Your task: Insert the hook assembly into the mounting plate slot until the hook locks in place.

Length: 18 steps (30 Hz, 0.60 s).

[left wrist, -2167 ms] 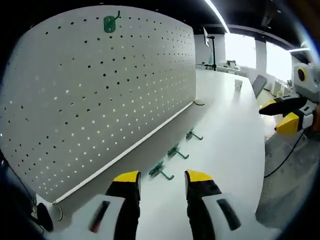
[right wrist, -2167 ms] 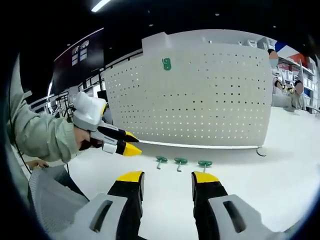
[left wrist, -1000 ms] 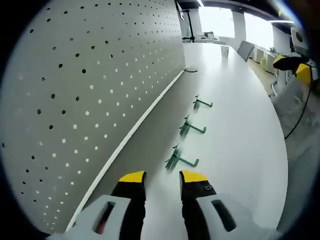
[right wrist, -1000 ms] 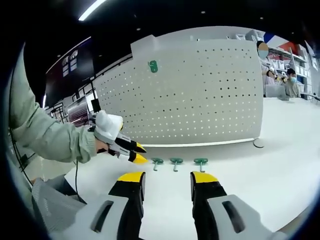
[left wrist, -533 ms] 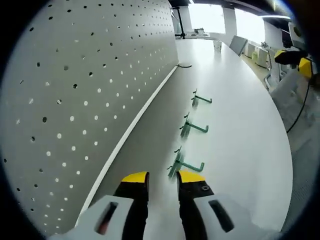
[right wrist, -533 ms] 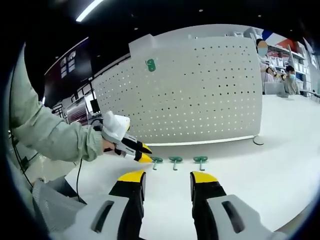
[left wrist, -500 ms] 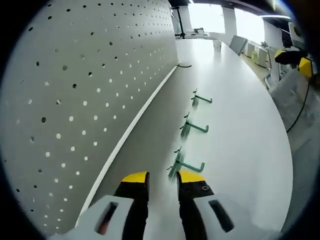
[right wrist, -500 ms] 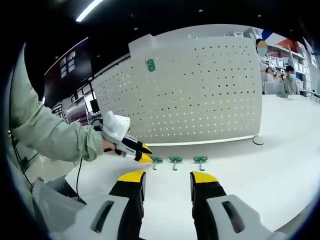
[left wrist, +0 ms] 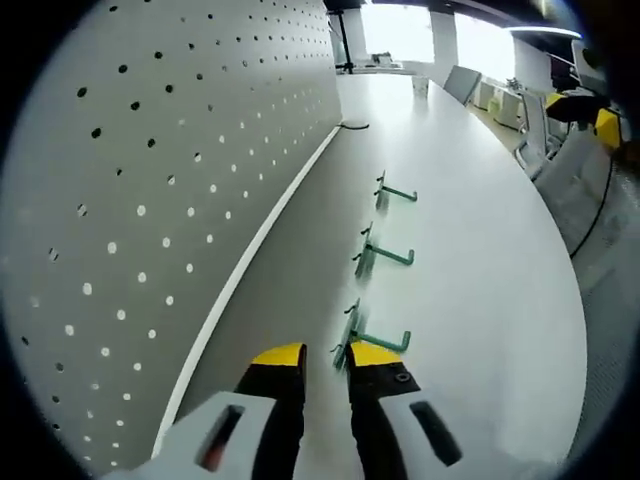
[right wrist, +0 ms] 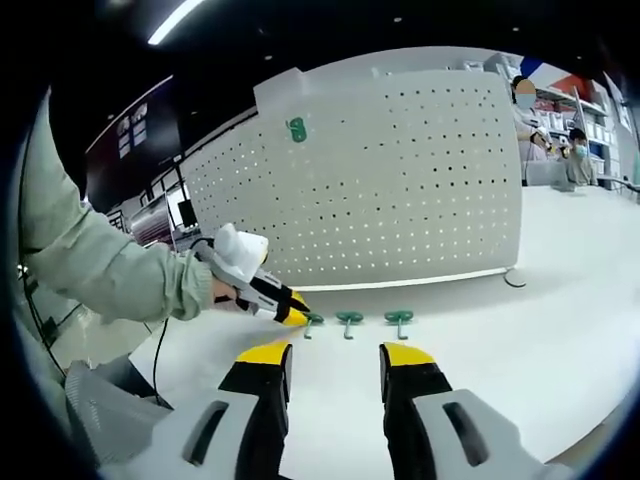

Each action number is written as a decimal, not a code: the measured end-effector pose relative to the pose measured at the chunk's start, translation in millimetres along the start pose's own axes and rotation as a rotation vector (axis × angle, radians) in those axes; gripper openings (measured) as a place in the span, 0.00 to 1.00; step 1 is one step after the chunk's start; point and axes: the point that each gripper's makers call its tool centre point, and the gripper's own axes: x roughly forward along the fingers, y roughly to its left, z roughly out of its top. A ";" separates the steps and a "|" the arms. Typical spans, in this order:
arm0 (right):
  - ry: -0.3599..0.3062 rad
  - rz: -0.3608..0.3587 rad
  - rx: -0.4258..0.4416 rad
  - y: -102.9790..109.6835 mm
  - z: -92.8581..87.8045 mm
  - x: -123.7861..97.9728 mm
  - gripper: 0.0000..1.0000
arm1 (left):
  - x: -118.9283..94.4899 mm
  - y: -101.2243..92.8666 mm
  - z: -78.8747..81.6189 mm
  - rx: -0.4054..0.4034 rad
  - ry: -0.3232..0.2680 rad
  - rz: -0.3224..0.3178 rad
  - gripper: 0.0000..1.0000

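Left gripper (left wrist: 326, 357) has closed in on the nearest small green metal hook (left wrist: 362, 338); its jaws, narrower than before, now flank the hook's backplate without clamping it. The hook lies on the white tabletop (left wrist: 480, 250), first of three beside the white perforated pegboard (left wrist: 170, 160). Pickup looks imminent. Right gripper (right wrist: 333, 358) hovers apart, holding nothing.

The left gripper view sits low and close, looking along the pegboard (left wrist: 150, 180) foot down the row of hooks (left wrist: 370, 255). The right gripper view stands farther back, facing the pegboard (right wrist: 400, 190) broadside. Both share the hooks (right wrist: 349, 319), pegboard and table (right wrist: 560, 320).
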 end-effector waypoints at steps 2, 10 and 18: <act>-0.001 0.004 0.010 0.1 -0.1 0.3 0.34 | 1.0 -1.9 0.8 -0.010 0.000 -0.013 0.14; -0.001 0.000 0.012 -1.0 -0.4 0.2 0.33 | 4.4 -11.6 5.4 -0.006 -0.010 -0.036 0.06; 0.003 0.000 0.011 -0.7 -1.0 0.5 0.33 | 4.2 -19.2 6.9 -0.007 -0.008 -0.036 0.03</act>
